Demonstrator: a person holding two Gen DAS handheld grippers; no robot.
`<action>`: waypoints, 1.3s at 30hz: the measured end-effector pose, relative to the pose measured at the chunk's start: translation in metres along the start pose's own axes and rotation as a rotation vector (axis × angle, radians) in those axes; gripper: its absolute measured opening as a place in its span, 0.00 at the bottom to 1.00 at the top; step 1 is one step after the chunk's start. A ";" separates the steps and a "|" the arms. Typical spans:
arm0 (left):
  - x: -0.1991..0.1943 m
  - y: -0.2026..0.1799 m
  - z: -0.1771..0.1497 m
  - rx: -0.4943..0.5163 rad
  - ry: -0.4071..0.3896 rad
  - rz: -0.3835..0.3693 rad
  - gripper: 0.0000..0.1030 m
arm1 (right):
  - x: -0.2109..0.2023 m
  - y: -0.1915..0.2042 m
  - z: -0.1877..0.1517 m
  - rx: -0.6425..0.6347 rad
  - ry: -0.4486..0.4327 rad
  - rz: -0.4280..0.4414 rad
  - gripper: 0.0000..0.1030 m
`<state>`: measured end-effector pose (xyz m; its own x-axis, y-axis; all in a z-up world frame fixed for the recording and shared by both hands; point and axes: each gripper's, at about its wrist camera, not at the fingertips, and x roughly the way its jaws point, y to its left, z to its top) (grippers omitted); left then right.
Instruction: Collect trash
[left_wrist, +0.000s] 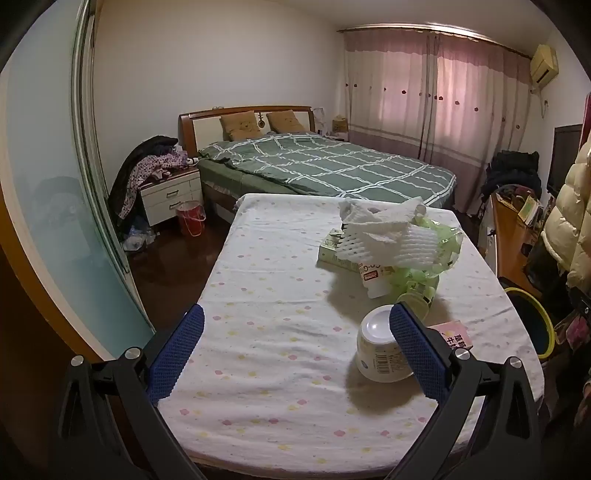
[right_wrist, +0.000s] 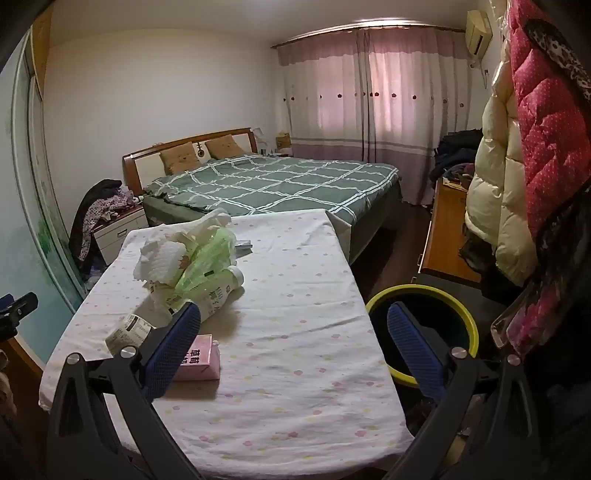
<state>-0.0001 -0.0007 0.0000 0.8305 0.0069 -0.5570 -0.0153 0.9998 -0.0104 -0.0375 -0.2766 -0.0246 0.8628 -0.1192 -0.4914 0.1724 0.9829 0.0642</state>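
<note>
Trash lies on a table with a white flowered cloth (left_wrist: 266, 295): a toppled paper cup (left_wrist: 376, 350), a pink carton (left_wrist: 454, 334), a white bottle (left_wrist: 376, 277), a small box (left_wrist: 332, 251), white foam netting (left_wrist: 384, 240) and green plastic wrap (left_wrist: 439, 251). My left gripper (left_wrist: 295, 354) is open and empty above the near table; its right finger overlaps the cup. My right gripper (right_wrist: 293, 350) is open and empty over the table's right edge. In the right wrist view the pink carton (right_wrist: 201, 356) lies by its left finger, the pile (right_wrist: 184, 258) beyond. A yellow-rimmed black bin (right_wrist: 424, 295) stands right of the table.
A bed with a green checked cover (left_wrist: 325, 162) lies beyond the table. A nightstand (left_wrist: 170, 195) heaped with clothes and a red bucket (left_wrist: 190, 218) stand at left. Hanging coats (right_wrist: 517, 166) and a wooden desk (right_wrist: 443, 229) crowd the right side. A sliding glass door (left_wrist: 48, 184) runs along the left.
</note>
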 end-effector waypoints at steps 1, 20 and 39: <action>0.000 0.000 0.000 0.002 0.003 -0.002 0.96 | 0.000 0.000 0.000 -0.001 -0.002 0.000 0.94; 0.000 -0.010 0.001 0.010 0.001 -0.012 0.96 | 0.010 0.002 -0.004 -0.008 0.010 -0.007 0.94; -0.001 -0.008 0.001 0.013 0.001 -0.021 0.96 | 0.013 0.002 -0.005 -0.003 0.012 -0.003 0.94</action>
<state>-0.0001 -0.0088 0.0019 0.8300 -0.0137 -0.5577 0.0092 0.9999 -0.0109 -0.0288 -0.2758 -0.0355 0.8563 -0.1202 -0.5023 0.1734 0.9830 0.0603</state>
